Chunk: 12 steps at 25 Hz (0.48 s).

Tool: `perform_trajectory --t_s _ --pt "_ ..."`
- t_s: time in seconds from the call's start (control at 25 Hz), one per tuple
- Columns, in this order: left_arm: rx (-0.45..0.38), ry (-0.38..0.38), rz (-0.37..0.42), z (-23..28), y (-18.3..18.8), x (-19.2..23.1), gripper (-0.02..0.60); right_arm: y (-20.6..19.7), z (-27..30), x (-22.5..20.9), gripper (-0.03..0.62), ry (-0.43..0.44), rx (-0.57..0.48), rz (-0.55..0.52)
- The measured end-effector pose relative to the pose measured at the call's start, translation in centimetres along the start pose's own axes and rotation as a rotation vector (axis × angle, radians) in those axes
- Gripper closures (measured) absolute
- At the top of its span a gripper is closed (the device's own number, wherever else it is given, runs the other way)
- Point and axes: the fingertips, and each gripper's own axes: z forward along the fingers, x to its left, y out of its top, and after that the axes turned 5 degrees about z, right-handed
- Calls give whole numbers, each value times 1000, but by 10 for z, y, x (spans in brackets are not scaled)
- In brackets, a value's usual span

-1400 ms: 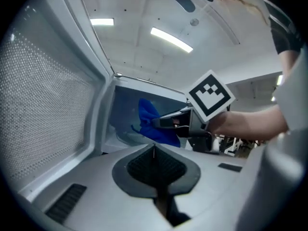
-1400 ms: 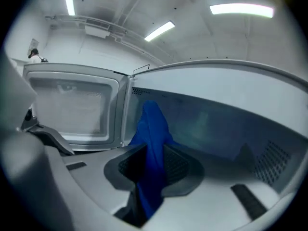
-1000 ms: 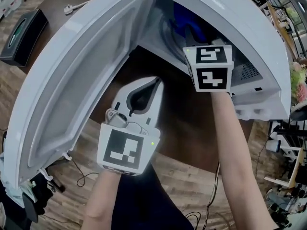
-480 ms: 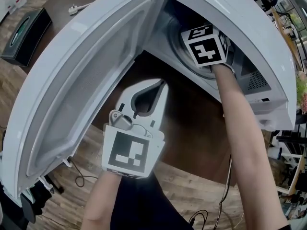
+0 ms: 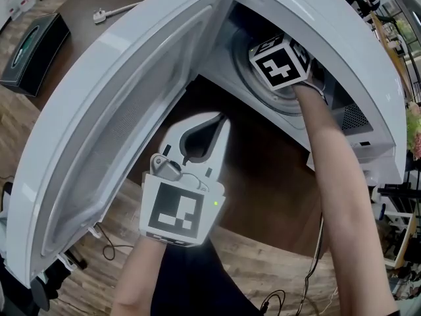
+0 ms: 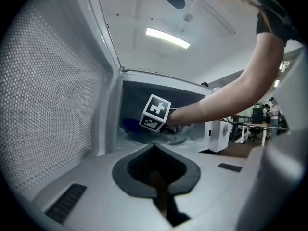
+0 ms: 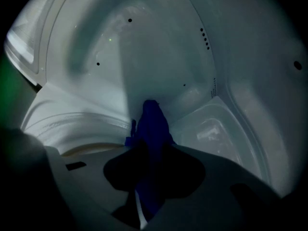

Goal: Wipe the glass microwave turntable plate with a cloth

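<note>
The white microwave [image 5: 355,51] stands with its door [image 5: 118,110] swung wide. Inside lies the glass turntable plate [image 5: 253,87], also seen in the left gripper view [image 6: 180,139]. My right gripper's marker cube [image 5: 279,61] is inside the cavity over the plate, and its fingertips are hidden in the head view. In the right gripper view my right gripper [image 7: 149,150] is shut on a blue cloth [image 7: 153,121] that sticks out ahead toward the plate's rim [image 7: 77,129]. My left gripper [image 5: 222,118] hangs outside in front of the opening, shut and holding nothing [image 6: 154,146].
The open door [image 6: 48,95] walls off the left side. The microwave sits on a dark brown table [image 5: 263,176]. A black box [image 5: 33,41] and a white plug [image 5: 105,13] lie at the far left. Chairs and clutter stand at the right.
My right gripper went deeper into the cavity and lower toward the plate, rolling as it went, the cloth still in it. My left gripper stayed where it was.
</note>
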Motion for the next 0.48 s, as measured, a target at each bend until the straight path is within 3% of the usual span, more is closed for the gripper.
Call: perform_trajectory --t_s 0.48 --pt "2 -31 -2 -2 3 -3 575 -60 -12 -23 514 -100 343 -346"
